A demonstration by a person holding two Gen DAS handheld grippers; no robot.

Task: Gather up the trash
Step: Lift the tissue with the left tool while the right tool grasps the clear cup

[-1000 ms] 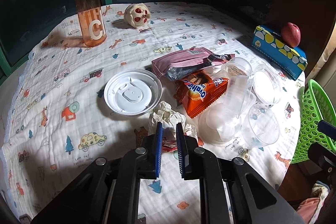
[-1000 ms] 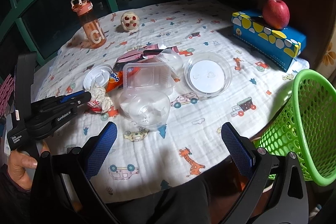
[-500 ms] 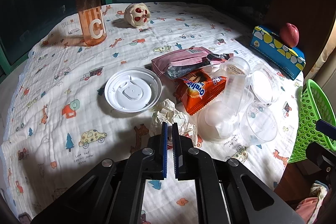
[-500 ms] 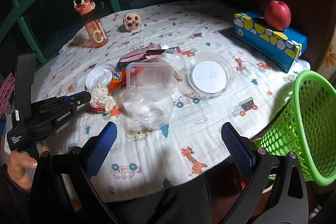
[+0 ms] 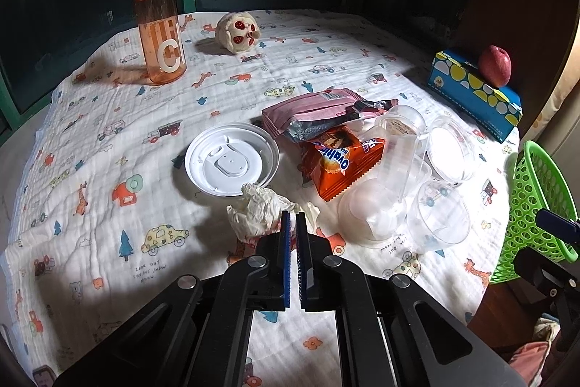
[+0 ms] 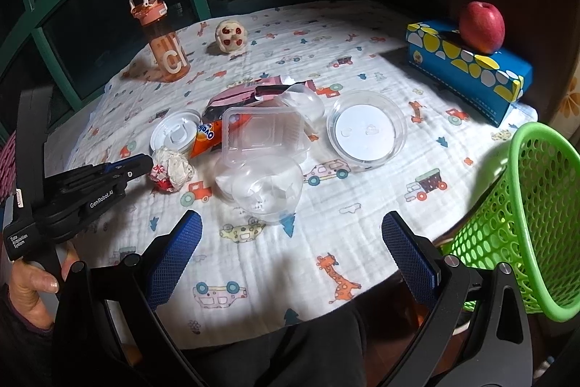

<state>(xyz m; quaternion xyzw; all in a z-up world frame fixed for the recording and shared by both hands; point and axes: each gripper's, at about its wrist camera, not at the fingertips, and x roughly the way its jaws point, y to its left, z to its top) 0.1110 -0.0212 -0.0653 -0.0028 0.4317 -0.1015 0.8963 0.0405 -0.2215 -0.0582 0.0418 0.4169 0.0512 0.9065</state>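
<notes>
Left hand-held gripper (image 5: 293, 218) angled down, pinched shut on crumpled tissue (image 5: 259, 211); right hand-held gripper (image 6: 291, 234) held wide at 6 o'clock over counter (image 6: 362, 205).

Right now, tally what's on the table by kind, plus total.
Clear plastic containers and cups: 4, e.g. the round clear plastic dish
Snack wrappers: 2, the orange Ovaltine packet and the pink foil packet
Round white plastic lid: 1
Crumpled white tissue wad: 1
Orange water bottle: 1
Small skull-like toy: 1
Blue patterned tissue box: 1
Red apple: 1
Total: 12
</notes>
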